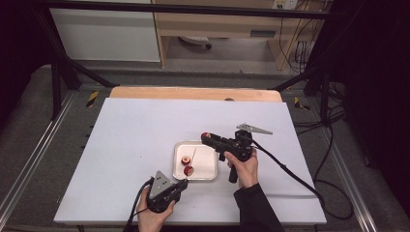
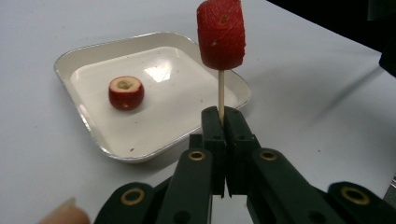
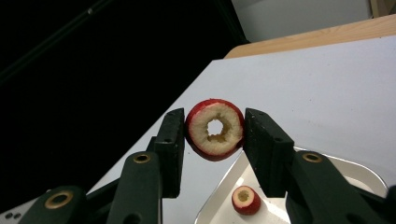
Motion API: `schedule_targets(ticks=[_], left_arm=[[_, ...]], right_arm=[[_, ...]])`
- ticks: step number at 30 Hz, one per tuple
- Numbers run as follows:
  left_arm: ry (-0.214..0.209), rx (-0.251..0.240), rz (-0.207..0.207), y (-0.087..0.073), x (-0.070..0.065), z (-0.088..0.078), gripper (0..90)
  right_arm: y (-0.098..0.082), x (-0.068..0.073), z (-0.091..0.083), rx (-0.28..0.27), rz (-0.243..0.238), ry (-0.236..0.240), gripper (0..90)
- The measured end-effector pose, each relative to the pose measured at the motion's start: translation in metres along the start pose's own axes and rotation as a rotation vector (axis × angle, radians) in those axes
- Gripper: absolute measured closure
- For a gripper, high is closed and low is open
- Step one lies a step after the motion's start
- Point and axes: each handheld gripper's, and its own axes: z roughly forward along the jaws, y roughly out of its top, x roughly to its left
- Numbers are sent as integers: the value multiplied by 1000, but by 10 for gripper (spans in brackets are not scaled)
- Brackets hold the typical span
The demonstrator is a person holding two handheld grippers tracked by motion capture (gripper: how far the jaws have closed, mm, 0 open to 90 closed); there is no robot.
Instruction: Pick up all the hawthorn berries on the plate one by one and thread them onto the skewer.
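Skewer (image 2: 221, 88): we pinch this thin, brittle stick low down in the left gripper (image 2: 225, 122), jaws pressed together on it, one red piece (image 2: 220, 32) threaded on top.
Cored fruit ring (image 3: 215, 129): light, soft, slick; right gripper (image 3: 214, 140) jaws squeeze its skin sides above the desk (image 1: 135, 140).
Tray (image 2: 84, 60): one more piece (image 2: 126, 92) waits.

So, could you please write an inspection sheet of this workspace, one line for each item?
Surface: white table top, wooden edge at the far side.
Job's things: fruit piece on skewer; cored fruit piece; one more piece lying in the white tray.
Clutter: nothing seen.
Grippers: left gripper shut on the skewer; right gripper shut on the cored fruit piece, above the tray.
Cables: one black cable trails from the right gripper across the table; more on the floor at right.
Surroundings: dark metal frame, grey floor, wooden shelf behind.
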Motion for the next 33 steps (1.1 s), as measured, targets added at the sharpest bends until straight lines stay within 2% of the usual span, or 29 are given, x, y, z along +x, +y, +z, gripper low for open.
schedule_targets(ticks=[6, 13, 19, 33], left_arm=[[22, 8, -1, 1, -10, 13, 884], [27, 20, -5, 2, -17, 24, 884], [33, 17, -17, 3, -16, 26, 884], [47, 4, -34, 4, -13, 25, 884]], right_arm=[[-5, 1, -4, -62, 29, 14, 599], [-9, 4, -3, -84, 44, 27, 599], [-11, 5, -3, -107, 51, 37, 599], [-14, 7, -2, -105, 63, 58, 599]])
